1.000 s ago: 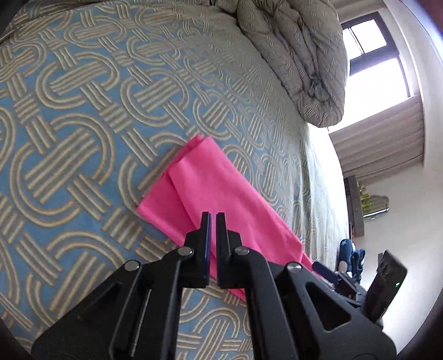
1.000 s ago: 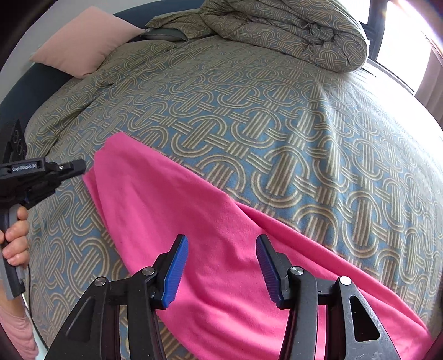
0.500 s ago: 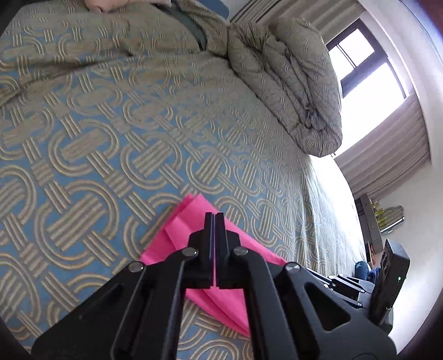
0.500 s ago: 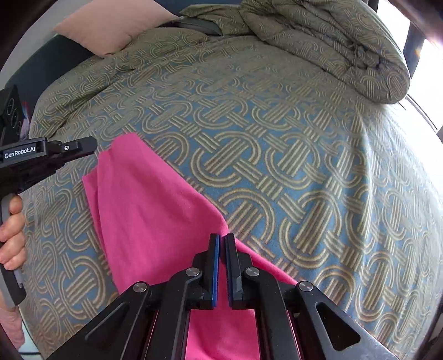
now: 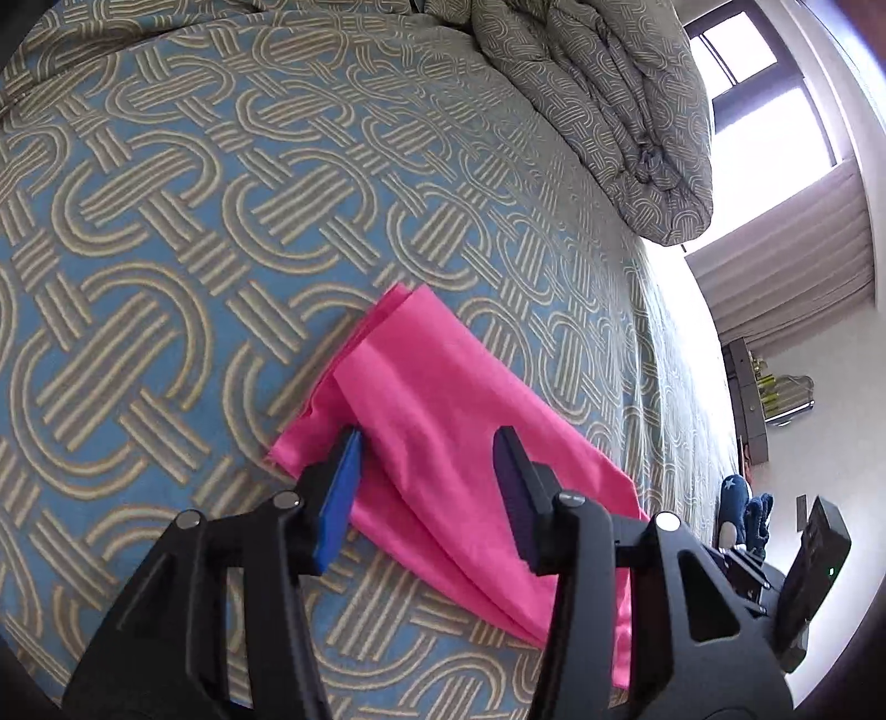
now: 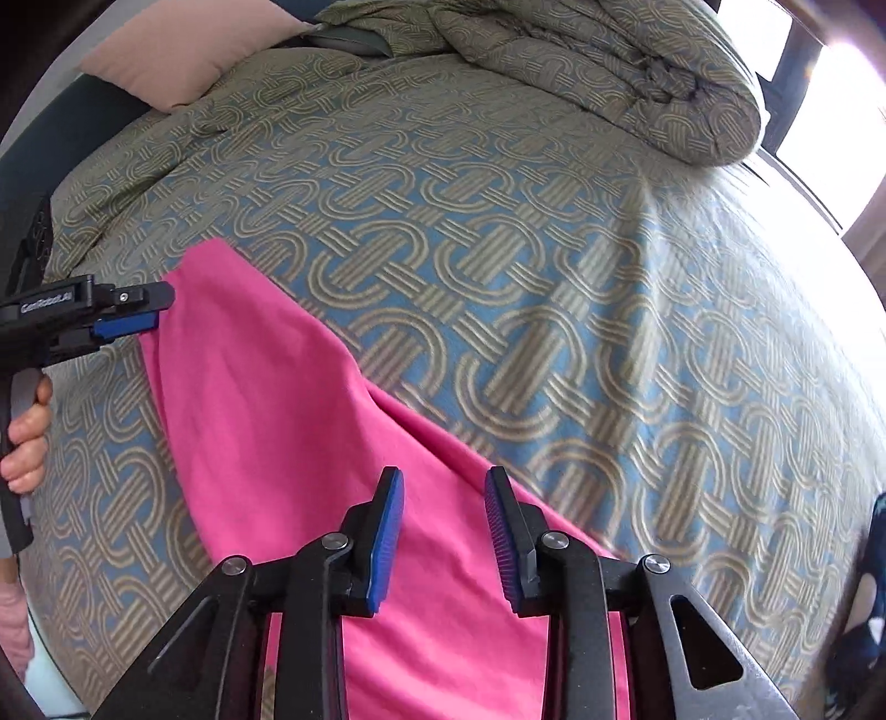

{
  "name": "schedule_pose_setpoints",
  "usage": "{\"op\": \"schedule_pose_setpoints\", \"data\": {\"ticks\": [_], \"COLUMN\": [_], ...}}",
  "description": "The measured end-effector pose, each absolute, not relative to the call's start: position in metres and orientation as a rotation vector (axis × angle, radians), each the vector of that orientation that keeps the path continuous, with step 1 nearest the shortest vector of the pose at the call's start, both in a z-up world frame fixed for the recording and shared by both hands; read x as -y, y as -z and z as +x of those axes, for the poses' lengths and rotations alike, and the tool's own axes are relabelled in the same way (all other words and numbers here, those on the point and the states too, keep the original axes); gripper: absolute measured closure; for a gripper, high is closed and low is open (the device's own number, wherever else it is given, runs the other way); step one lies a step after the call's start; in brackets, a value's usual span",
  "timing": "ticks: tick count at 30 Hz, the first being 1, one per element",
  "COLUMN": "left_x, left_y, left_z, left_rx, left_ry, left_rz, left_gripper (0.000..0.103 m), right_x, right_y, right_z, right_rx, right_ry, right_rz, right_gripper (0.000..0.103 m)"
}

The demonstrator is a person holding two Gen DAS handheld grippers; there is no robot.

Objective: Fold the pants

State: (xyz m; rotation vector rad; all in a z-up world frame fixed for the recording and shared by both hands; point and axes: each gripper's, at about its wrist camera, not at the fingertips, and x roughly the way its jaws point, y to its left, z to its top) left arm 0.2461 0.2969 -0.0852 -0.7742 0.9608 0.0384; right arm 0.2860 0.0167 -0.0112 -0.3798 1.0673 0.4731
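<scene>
Left wrist view is showing the pink pants [image 5: 443, 421] lying flat on the patterned bedspread [image 5: 183, 232], already doubled lengthwise, with two layered edges stepping out at the far end. Left gripper [image 5: 426, 476] is hovering over that end; its jaws are opening, standing well apart, with cloth below them but nothing pinched between the blue pads.

Right wrist view is showing the same garment running diagonally from the left gripper's side toward the near edge of the bed. Right gripper [image 6: 443, 531] is sitting over the wider near part; its jaws are also opening, a moderate gap, pads not pressing on fabric. A hand [image 6: 25, 443] is holding the left tool's handle at the frame's left edge. A rolled duvet [image 6: 609, 72] and a pillow [image 6: 188, 50] are lying well apart from the work area.

Judgement: both tools are free, so the step in hand looks like re-gripping for the next crosswise fold.

Notes for doing it well:
- Left pads should be taking both stepped layers together, not only the top one, otherwise the lower layer is likely to be dragging behind.
- Right pads should be pinching at the matching edge so the two grips stay level.
- Lifting only enough to clear the bedspread; soft knit is going to be sagging and creasing if swung high.
- Laying the carried end squarely on the other end, edges aligned.
</scene>
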Motion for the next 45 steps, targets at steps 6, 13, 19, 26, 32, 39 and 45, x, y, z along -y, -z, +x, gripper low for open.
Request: {"op": "schedule_pose_setpoints", "data": {"ticks": [6, 13, 19, 26, 32, 39, 45], "left_x": [-0.303, -0.286, -0.3, -0.307, -0.325, -0.352, -0.345], "left_y": [0.076, 0.034, 0.037, 0.039, 0.03, 0.033, 0.057], "left_z": [0.246, 0.26, 0.295, 0.308, 0.296, 0.263, 0.279], "left_rx": [-0.93, -0.941, -1.153, -1.205, -1.115, -1.047, -1.053], "left_ry": [-0.07, -0.126, -0.16, -0.151, -0.106, -0.143, 0.044], "left_rz": [-0.795, -0.588, -0.665, -0.726, -0.789, -0.749, -0.854], "left_gripper": [0.1, 0.1, 0.1, 0.1, 0.095, 0.073, 0.071], "right_x": [0.012, -0.03, -0.1, -0.156, -0.169, -0.109, -0.11], "right_y": [0.01, -0.004, -0.005, 0.017, 0.028, 0.007, 0.009], "right_z": [0.257, 0.242, 0.212, 0.204, 0.236, 0.295, 0.296], "right_rx": [-1.064, -1.003, -0.867, -0.726, -0.791, -1.027, -1.06], "right_ry": [-0.455, -0.576, -0.713, -0.657, -0.621, -0.781, -0.791], "right_rz": [-0.329, -0.373, -0.578, -0.728, -0.653, -0.113, -0.079], "right_gripper": [0.07, 0.067, 0.056, 0.056, 0.098, 0.098, 0.097]}}
